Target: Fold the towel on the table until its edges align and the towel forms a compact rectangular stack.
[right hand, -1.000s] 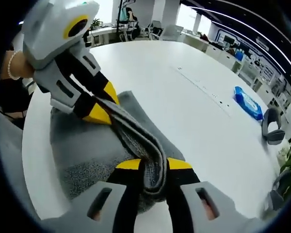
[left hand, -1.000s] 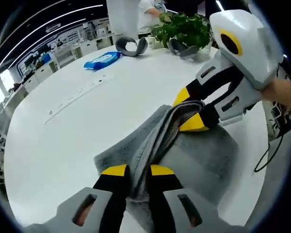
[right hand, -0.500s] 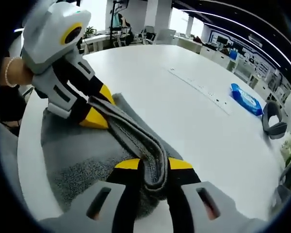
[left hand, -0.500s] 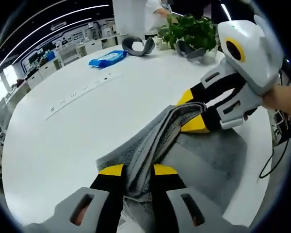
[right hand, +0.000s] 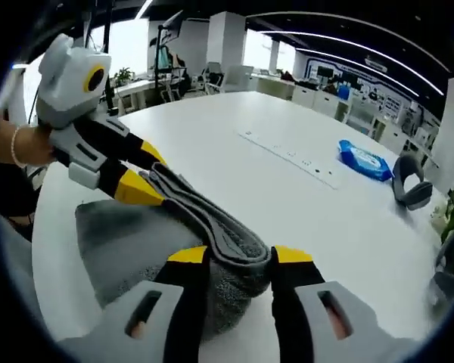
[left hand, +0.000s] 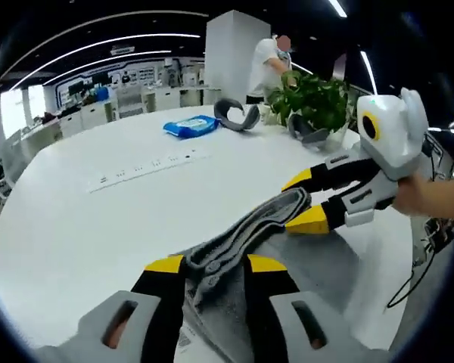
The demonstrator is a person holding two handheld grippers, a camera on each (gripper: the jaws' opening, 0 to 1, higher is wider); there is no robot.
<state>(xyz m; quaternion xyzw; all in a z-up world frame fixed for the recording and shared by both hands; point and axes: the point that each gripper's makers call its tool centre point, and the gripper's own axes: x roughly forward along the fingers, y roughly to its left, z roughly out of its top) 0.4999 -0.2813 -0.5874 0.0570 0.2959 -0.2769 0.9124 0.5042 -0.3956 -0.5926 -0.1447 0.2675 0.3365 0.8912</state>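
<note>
Grey towel (left hand: 250,234) sits near the table's (left hand: 76,219) edge, partly folded: a bunched fold edge is lifted off the lower layer and strung between the two grippers. Left gripper (left hand: 216,265) clamped on one end of that edge, right gripper (left hand: 299,204) clamped on the other; same in right gripper view, right gripper (right hand: 238,257) pinching the towel (right hand: 204,219) and left gripper (right hand: 147,178) holding the far end.

Risks, as I judge them: the edge is gathered into a thick roll, not flat, so laying it down like this likely gives a lumpy, misaligned fold. Uneven pull between the grippers could skew the corners. Lower layer lies close to the rim, so dragging toward the person may slide it off. A thick bunch could also slip from a jaw.

Left gripper view shows a potted plant (left hand: 314,98), a blue wipes pack (left hand: 191,125), a grey curved object (left hand: 237,115), a person (left hand: 271,64) standing behind. Right gripper view shows the hand (right hand: 23,147) with a bead bracelet on the left gripper, the inset strip (right hand: 291,157) in the table (right hand: 340,219) closer up, wipes pack (right hand: 365,160) off to the side.
</note>
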